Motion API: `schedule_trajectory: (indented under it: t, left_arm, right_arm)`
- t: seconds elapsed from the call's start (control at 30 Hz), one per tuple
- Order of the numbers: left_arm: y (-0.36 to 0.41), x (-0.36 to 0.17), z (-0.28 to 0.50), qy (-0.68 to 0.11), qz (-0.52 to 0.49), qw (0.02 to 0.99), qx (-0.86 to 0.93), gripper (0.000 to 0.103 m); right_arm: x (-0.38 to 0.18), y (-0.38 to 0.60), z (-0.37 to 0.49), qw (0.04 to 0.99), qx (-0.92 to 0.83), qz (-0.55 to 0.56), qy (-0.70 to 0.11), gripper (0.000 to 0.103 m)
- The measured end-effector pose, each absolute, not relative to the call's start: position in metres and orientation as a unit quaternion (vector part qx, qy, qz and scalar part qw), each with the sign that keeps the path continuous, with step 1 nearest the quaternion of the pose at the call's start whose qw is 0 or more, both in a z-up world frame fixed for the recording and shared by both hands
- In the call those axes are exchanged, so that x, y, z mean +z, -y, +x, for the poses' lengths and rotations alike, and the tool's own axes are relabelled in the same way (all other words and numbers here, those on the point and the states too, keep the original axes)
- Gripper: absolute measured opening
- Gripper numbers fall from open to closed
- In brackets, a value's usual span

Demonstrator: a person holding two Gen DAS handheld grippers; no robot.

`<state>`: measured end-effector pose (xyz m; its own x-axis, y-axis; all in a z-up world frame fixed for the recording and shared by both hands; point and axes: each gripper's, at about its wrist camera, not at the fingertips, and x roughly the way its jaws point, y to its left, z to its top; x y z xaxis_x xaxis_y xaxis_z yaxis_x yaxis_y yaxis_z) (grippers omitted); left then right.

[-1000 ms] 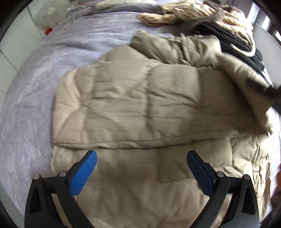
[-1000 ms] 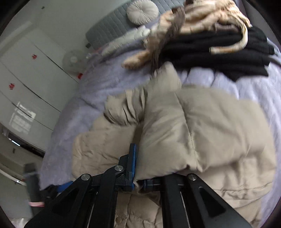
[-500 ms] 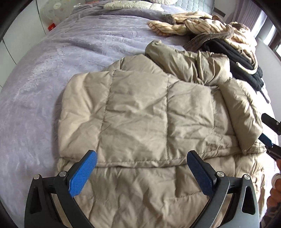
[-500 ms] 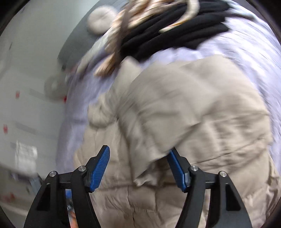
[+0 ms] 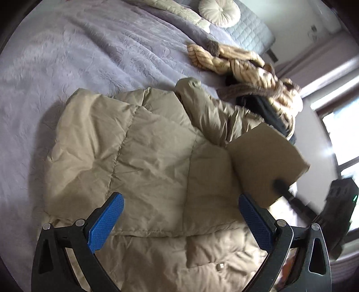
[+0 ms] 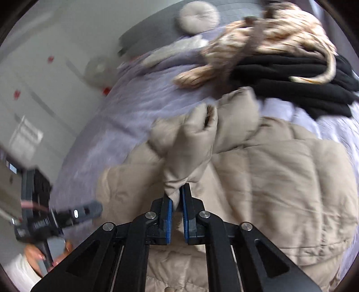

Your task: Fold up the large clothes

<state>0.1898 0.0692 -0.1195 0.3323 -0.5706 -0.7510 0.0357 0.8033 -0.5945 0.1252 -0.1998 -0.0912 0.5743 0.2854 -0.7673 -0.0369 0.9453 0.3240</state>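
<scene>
- The beige puffer jacket (image 5: pixel 145 157) lies on the grey bed cover (image 5: pixel 78 56), collar toward the clothes pile (image 5: pixel 251 67) (bare cover left).
- Right gripper (image 6: pixel 177 202) pinches its sleeve (image 6: pixel 186 152); left gripper (image 5: pixel 179 220) hangs spread above the hem.

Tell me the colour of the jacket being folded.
Beige, a light khaki tan; the jacket shows best in the left wrist view.

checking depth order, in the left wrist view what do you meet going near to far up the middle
left gripper → beige puffer jacket → purple bedspread → round cushion
</scene>
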Motion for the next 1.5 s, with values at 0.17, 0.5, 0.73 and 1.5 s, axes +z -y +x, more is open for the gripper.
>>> schedule_trajectory:
  t: [0.17,0.5,0.73,1.5]
  left_arm:
    - [-0.072,-0.124,0.194,-0.548,-0.269,0.763,-0.211,0.102]
    - [-0.027,-0.149,0.207,-0.584,-0.248,0.733,-0.245,0.102]
    - [0.009,-0.152,0.218,-0.591,-0.213,0.744,-0.228,0.085]
    - [-0.045,-0.118,0.183,-0.56,-0.104,0.81,-0.138,0.018]
  right_arm:
    - [-0.112,0.165,0.116,0.848,0.106,0.077,-0.513,0.058]
    - [-0.13,0.326,0.031,0.795,-0.025,0.297,-0.528,0.058]
    - [-0.141,0.419,-0.009,0.761,-0.103,0.464,-0.442,0.058]
    - [-0.157,0.406,0.021,0.77,-0.078,0.401,-0.489,0.016]
